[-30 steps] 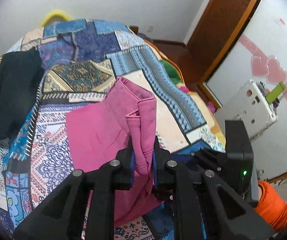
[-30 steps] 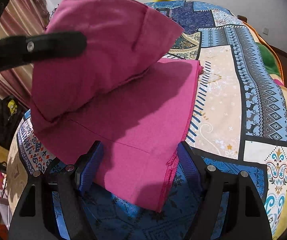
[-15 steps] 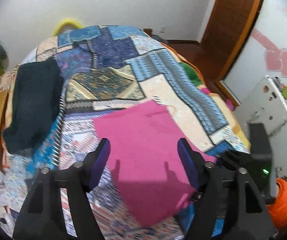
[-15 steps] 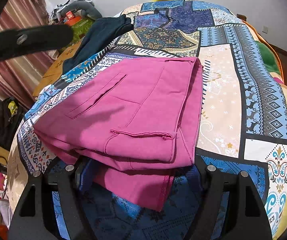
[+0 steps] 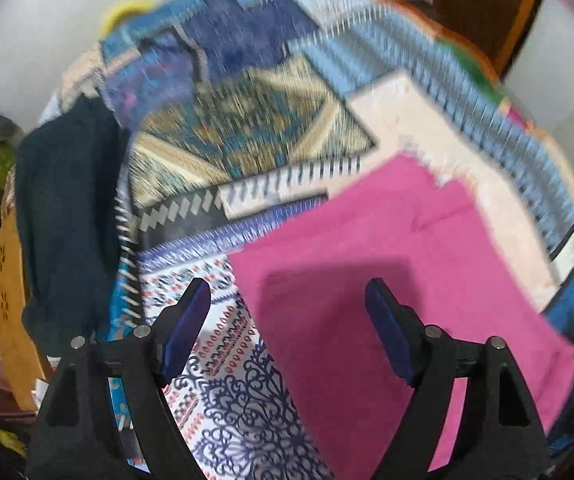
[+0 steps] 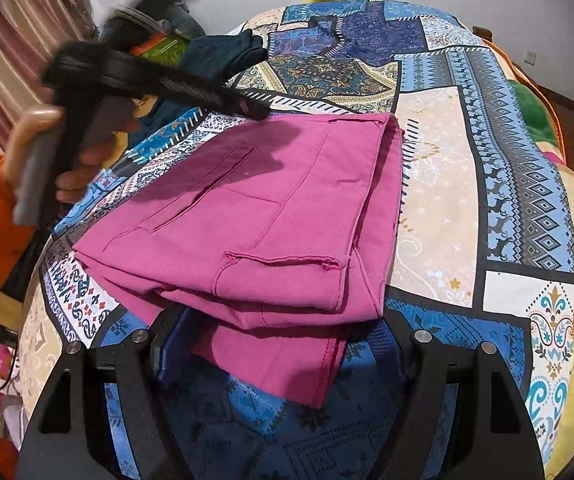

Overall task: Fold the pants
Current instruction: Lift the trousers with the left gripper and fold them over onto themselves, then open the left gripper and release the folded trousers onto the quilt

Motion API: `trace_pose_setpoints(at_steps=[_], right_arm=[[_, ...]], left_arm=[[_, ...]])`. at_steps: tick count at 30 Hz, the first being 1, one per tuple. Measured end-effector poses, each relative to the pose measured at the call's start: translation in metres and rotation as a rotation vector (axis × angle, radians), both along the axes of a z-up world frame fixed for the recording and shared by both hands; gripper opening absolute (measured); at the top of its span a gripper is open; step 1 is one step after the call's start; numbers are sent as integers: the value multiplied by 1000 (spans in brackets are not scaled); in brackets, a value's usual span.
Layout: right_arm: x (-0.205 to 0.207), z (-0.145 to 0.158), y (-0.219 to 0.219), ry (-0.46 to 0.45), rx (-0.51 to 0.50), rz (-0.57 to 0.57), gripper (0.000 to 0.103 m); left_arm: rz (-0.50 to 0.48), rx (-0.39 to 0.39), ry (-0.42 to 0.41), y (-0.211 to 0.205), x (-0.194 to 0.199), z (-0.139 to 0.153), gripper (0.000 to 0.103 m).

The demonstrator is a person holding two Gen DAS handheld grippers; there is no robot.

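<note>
While the pink pants (image 6: 271,216) lie folded in layers on the patchwork bedspread (image 6: 447,184), both tools stand wide and hold nothing. In the right wrist view the right tool (image 6: 283,344) sits low at the near edge of the pants, its blue-padded fingers (image 6: 171,344) spread on either side of the lowest layer, whose hem pokes out under the folded stack; whether the pads touch the cloth I cannot tell. A pocket slit and a raw hem show on the top layer. The left tool (image 5: 287,320), blurred in its own view, hangs over the bed with its fingers spread above the left edge of the pants (image 5: 387,280). From the right wrist view it appears beyond the far left corner of the pants, gripped by a hand (image 6: 67,148) in an orange sleeve. A dark garment (image 5: 67,208) lies on the bed well left of the pants.
</note>
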State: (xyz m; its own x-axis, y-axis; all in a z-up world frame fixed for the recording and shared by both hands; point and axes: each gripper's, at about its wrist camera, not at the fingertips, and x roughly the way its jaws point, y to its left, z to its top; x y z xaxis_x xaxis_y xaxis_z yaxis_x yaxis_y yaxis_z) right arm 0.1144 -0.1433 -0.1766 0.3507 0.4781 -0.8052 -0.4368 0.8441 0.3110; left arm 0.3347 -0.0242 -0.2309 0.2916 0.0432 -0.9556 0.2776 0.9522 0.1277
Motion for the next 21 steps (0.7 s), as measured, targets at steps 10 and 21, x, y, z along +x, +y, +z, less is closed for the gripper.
trace_pose_setpoints(at_steps=[10, 21], right_arm=[[-10, 11, -20, -29, -38, -39, 73], [-16, 39, -32, -97, 7, -100, 73]], left_arm=[[8, 53, 18, 24, -18, -23, 103], [69, -12, -14, 63, -91, 9, 103]])
